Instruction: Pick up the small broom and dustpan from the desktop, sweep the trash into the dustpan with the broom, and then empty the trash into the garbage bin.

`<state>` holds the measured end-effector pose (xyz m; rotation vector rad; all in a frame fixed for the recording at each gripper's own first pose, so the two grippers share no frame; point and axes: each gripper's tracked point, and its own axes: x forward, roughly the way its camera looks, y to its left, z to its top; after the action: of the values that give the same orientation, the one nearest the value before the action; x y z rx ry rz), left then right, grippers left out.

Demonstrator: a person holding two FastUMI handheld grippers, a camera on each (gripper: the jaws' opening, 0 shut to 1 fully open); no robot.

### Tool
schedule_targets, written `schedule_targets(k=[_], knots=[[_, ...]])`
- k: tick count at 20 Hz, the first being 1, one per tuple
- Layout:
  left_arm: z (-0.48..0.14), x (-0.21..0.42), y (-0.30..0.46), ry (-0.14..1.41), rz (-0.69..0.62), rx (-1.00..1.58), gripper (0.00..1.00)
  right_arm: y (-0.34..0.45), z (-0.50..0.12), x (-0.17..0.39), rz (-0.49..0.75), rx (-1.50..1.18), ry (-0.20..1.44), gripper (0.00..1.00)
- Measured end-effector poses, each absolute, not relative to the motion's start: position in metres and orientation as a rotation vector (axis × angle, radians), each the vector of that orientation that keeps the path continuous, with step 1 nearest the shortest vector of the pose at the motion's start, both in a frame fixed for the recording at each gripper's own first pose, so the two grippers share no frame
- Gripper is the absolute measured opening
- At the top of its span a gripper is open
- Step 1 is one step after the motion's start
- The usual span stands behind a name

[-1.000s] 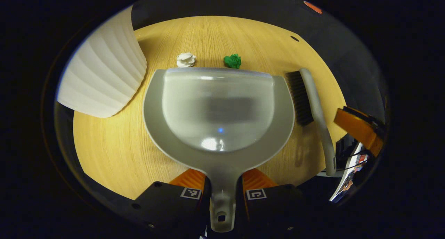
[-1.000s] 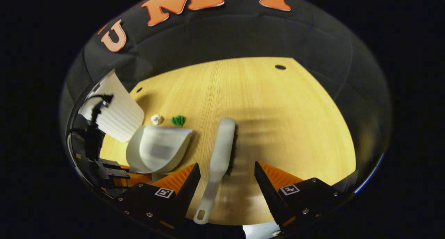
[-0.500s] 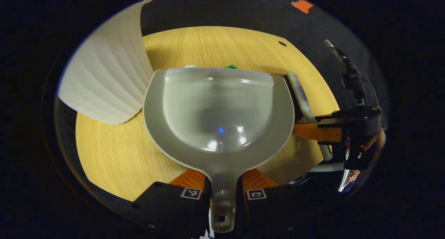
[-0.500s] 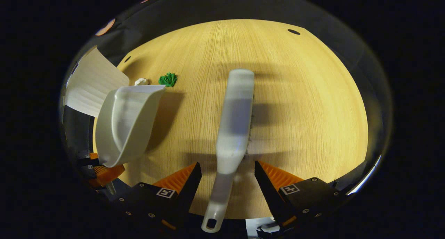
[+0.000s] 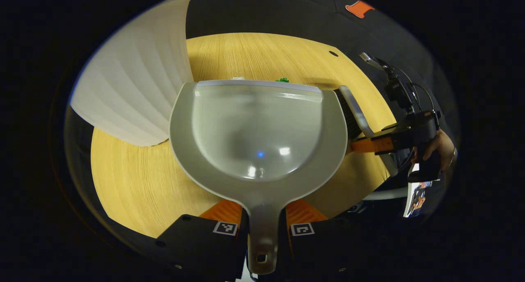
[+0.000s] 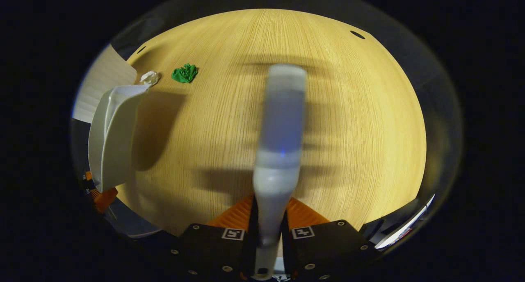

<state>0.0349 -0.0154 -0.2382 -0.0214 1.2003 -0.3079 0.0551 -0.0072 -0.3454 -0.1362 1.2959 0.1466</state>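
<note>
My left gripper [image 5: 262,211] is shut on the handle of the grey dustpan [image 5: 258,130], which it holds above the wooden table [image 5: 135,179] with the pan's mouth facing away. Just past the pan's far lip peek a white paper wad [image 5: 237,78] and a green wad [image 5: 282,80]. My right gripper [image 6: 268,210] is shut on the handle of the small broom [image 6: 282,126], whose back points away over the table. In the right gripper view the dustpan [image 6: 112,134] hangs at the left, with the white wad [image 6: 150,77] and green wad [image 6: 184,73] beyond it.
A white ribbed garbage bin [image 5: 135,89] stands at the table's far left, next to the dustpan; its side [image 6: 104,87] shows in the right gripper view. A hand [image 5: 439,146] holds the right gripper at the table's right edge. Small holes [image 6: 357,35] mark the far tabletop.
My right gripper has shut on the broom's handle, having been open around it before. The dustpan has risen and tilted, so it hides more of the two wads.
</note>
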Motion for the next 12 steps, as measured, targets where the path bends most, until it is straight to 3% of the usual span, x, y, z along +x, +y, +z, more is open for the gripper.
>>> schedule_targets(k=[4,7,8,9,12], knots=[[-0.239,0.024,-0.002,1.216,-0.336,0.022,0.33,-0.001,-0.335,0.063,0.184,-0.131,1.242,0.17],[-0.238,0.022,0.008,1.217,-0.365,0.092,0.33,0.001,-0.309,0.081,0.229,-0.184,1.167,0.16],[-0.238,0.022,0.010,1.217,-0.375,0.107,0.33,0.004,-0.297,0.091,0.251,-0.209,1.137,0.05],[-0.240,0.022,0.012,1.220,-0.383,0.113,0.33,0.007,-0.286,0.104,0.275,-0.241,1.106,0.16],[-0.247,0.024,0.014,1.242,-0.397,0.153,0.33,0.021,-0.268,0.149,0.362,-0.388,1.021,0.15]])
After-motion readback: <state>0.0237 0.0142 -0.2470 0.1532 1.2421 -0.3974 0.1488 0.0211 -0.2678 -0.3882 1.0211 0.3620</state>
